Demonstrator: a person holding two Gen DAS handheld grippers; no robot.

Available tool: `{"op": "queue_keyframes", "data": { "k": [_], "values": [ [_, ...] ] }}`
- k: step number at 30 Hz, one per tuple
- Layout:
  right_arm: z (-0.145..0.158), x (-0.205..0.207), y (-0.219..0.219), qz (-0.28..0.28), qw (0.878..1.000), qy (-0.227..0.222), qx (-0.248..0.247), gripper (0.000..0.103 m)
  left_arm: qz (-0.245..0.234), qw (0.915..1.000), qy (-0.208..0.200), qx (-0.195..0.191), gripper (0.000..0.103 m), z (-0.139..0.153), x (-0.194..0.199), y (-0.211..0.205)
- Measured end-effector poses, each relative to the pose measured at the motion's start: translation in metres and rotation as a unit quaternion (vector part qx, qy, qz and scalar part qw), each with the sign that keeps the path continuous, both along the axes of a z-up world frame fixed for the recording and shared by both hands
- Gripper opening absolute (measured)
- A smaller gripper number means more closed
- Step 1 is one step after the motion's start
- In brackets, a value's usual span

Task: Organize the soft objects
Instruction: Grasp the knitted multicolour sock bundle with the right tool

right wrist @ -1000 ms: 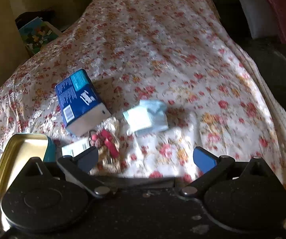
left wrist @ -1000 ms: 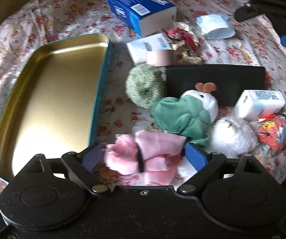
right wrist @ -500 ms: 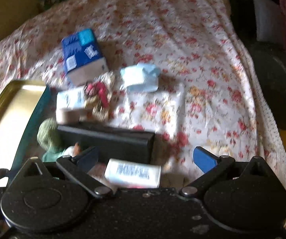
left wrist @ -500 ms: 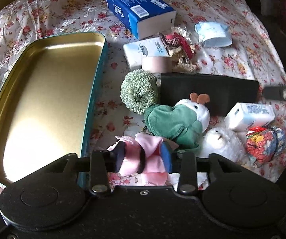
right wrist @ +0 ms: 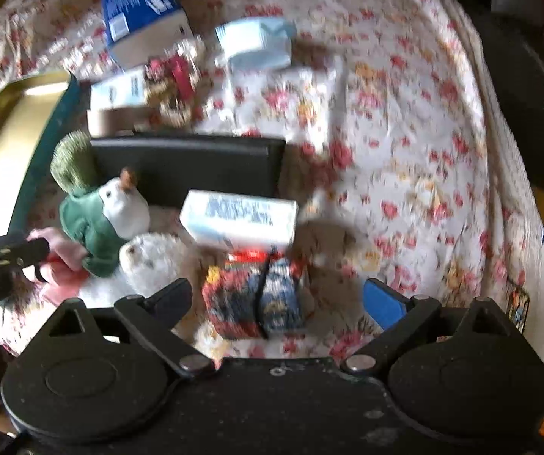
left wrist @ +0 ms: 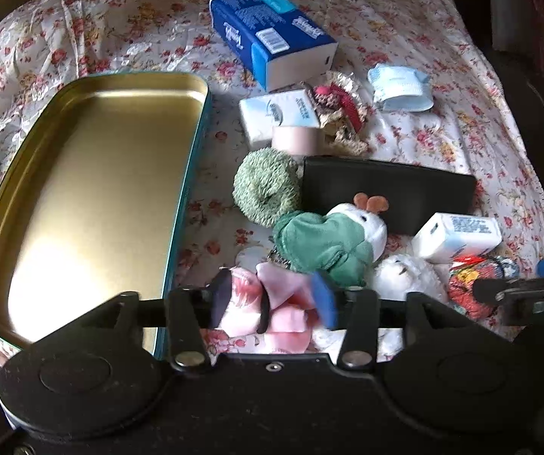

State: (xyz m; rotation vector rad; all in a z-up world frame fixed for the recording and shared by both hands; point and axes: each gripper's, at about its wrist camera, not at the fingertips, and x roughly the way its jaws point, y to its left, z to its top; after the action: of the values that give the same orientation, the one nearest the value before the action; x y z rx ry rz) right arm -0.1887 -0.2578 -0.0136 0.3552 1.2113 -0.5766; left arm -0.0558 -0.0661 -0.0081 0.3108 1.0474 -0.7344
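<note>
The left tongs [left wrist: 272, 301] pinched a pink soft fabric item w/ a black band [left wrist: 272, 303], pads pressed on both sides; the jaws had just eased slightly wider yet the pink piece sat squeezed between them. It lay at the near edge of the floral bedspread [left wrist: 128, 26], just right of the open gold-lined tin tray w/ teal rim [left wrist: 196, 151], whose inside showed bare metal. Touching the pink item on its far side was a green-and-white plush toy w/ orange ears [left wrist: 332, 242], & beyond that a green knitted round scrunchie [left wrist: 266, 185] next to a flat black rectangular case [left wrist: 385, 189]. A white fluffy plush [left wrist: 404, 273] lay right of the pink piece, beside a small white tissue pack [left wrist: 458, 233]. Farther back: a blue tissue box [left wrist: 272, 34], another white tissue packet [left wrist: 277, 113], a beige tape roll [left wrist: 296, 138], a red-and-tan crinkly wrapper bundle [left wrist: 342, 110] & a pale blue folded mask [left wrist: 401, 87]. The right tongs [right wrist: 277, 301] stood spread wide, jaws just narrowing a bit, w/ a multicoloured red-blue patterned soft pouch [right wrist: 257, 299] between the fingers [right wrist: 384, 301] but not touched. Right view was blurred.
</note>
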Motion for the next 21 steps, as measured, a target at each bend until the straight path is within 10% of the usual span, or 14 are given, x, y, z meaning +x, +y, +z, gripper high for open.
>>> {"op": "queue_keyframes", "data": {
  "k": [9, 15, 21],
  "values": [
    [-0.018, 0.014, 0.001, 0.010, 0.999, 0.030, 0.019, 0.093, 0.004, 1.0000, 0.004, -0.007, 0.059, 0.003, 0.004, 0.001],
    [-0.031, 0.025, -0.004, 0.026, 0.997, 0.052, 0.046, 0.062, 0.014, 0.9998, 0.013, -0.009, 0.061, 0.002, 0.008, 0.002],
    [-0.028, 0.015, -0.007, 0.019, 0.998, 0.014, 0.062, 0.062, 0.013, 0.9997, 0.019, -0.001, 0.064, -0.003, 0.009, -0.001]
  ]
}}
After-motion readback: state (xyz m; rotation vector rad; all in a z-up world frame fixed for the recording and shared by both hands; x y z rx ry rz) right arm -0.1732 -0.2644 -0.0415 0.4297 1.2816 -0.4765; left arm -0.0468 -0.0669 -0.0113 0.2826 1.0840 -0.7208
